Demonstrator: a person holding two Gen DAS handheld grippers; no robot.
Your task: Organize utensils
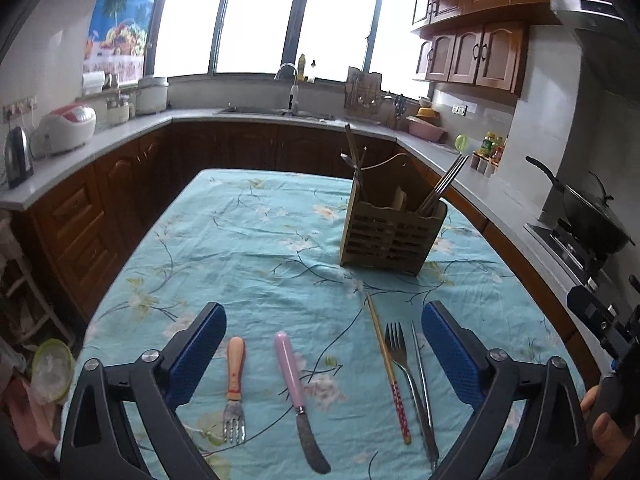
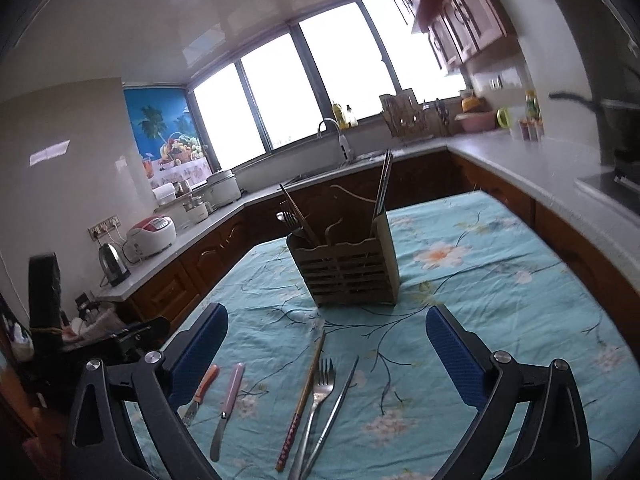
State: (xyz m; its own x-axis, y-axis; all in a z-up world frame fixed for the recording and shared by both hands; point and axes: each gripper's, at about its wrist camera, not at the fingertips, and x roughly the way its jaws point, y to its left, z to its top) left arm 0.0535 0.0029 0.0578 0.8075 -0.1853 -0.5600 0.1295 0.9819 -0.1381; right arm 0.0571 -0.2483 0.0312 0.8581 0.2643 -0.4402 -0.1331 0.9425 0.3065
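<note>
Several utensils lie in a row on the blue flowered tablecloth [image 1: 248, 240], close in front of me. From the left they are an orange-handled small fork [image 1: 235, 384], a pink-handled knife [image 1: 296, 392], a wooden chopstick [image 1: 388, 368] with a red patterned end, a steel fork [image 1: 404, 364] and a thin metal chopstick [image 1: 422, 388]. A slatted wooden utensil holder [image 1: 390, 232] stands upright beyond them, with chopsticks and a fork in it. My left gripper [image 1: 324, 312] hangs open above the row, empty. My right gripper [image 2: 326, 316] is open too, facing the holder [image 2: 346, 268], above the steel fork [image 2: 320, 396].
The table is ringed by a grey kitchen counter [image 1: 120, 136] on brown cabinets. A wok [image 1: 592, 216] sits on the stove to the right, a kettle [image 1: 18, 156] and rice cooker [image 1: 66, 128] to the left. A person's hand [image 1: 604, 432] shows at the right edge.
</note>
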